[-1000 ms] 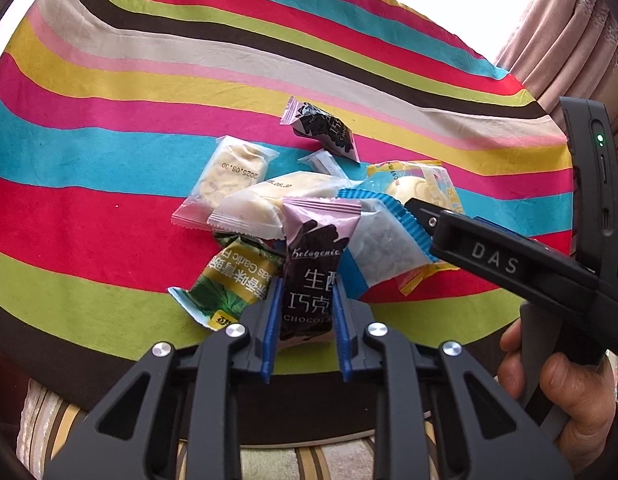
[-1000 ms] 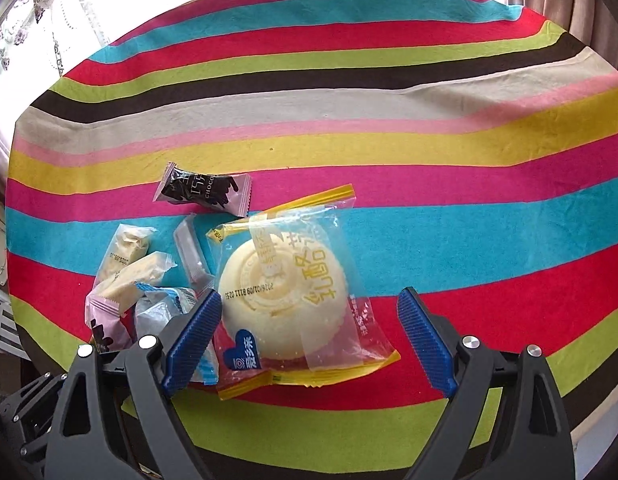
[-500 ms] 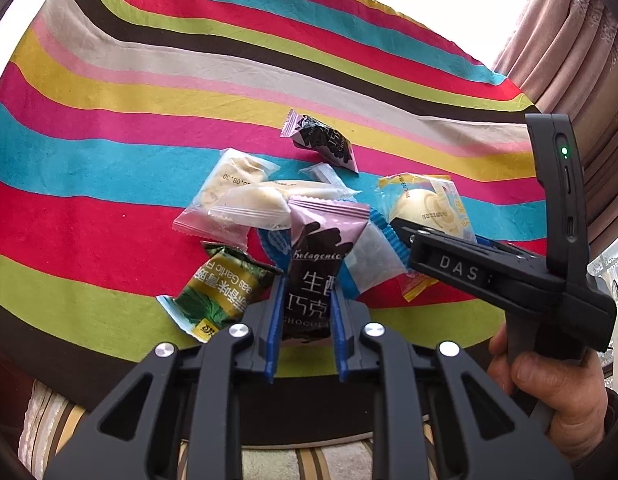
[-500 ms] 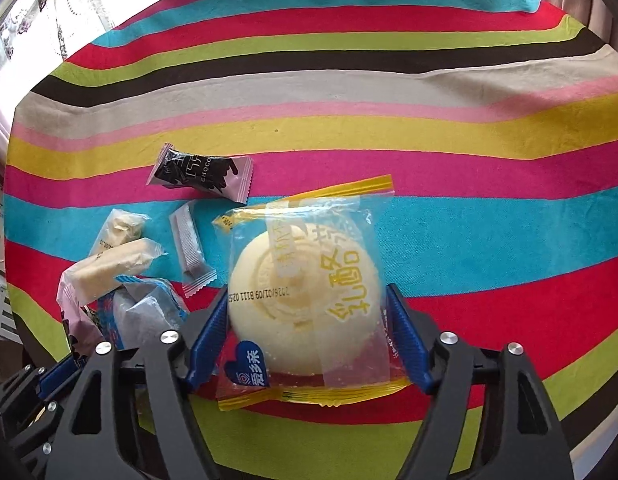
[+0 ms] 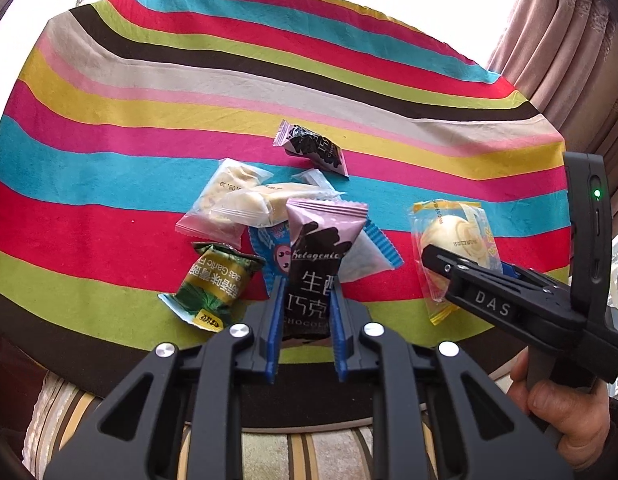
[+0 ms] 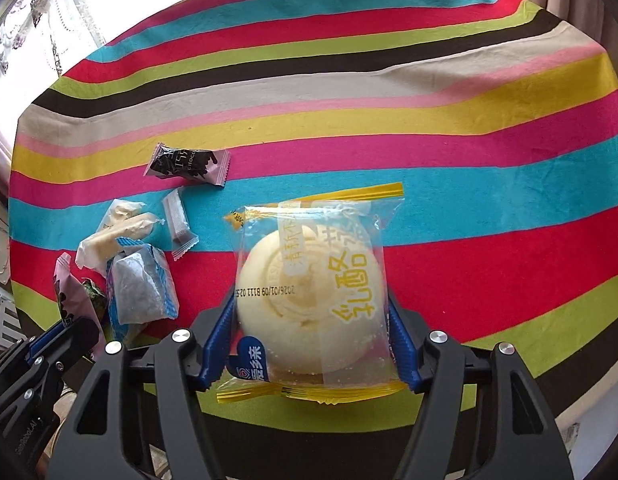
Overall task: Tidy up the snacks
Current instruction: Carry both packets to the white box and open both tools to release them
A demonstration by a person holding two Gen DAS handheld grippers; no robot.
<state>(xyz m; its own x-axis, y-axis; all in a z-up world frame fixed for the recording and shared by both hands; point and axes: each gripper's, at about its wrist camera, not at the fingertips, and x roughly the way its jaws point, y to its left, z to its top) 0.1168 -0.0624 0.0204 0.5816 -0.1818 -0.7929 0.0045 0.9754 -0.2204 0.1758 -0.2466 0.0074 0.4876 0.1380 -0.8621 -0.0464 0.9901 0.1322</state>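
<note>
We hold two snacks at once above the striped worktop (image 6: 429, 152): our left gripper (image 5: 305, 320) has its blue fingers (image 5: 273, 316) pinched narrow on the lower end of a pink-and-black chocolate packet (image 5: 315, 276), which stands upright between them, while our right gripper (image 6: 311, 344), its fingers having just been closing in, grips the sides of a round pale cake in a clear yellow-edged wrapper (image 6: 313, 292). The remaining snacks lie in a loose heap on the red and blue stripes to the left of the cake: a green garlic-flavoured packet (image 5: 217, 280), a blue-edged packet (image 6: 139, 288), two pale biscuit packets (image 5: 245, 204), a small clear sachet (image 6: 179, 222) and, a little farther off on the pink stripe, a second black chocolate packet (image 6: 189, 164). The risk from here, as we judge it, lies in the wrappers: the cake's film is slick and puffed with air, so the pads may be squeezing plastic more than cake, and a quick swing could let it slide out or crush the soft cake; the chocolate packet is held only by its lower end and could pivot or slip. The two tools also work close together, so one could nudge the heap or the other. The cloth runs in bright bands of red, blue, green, yellow, pink, beige and brown, slightly wrinkled at the far right; daylight floods in from the far side, a beige curtain (image 5: 569, 40) hangs at the right, and a hand (image 5: 565, 416) grips the right tool's handle.
</note>
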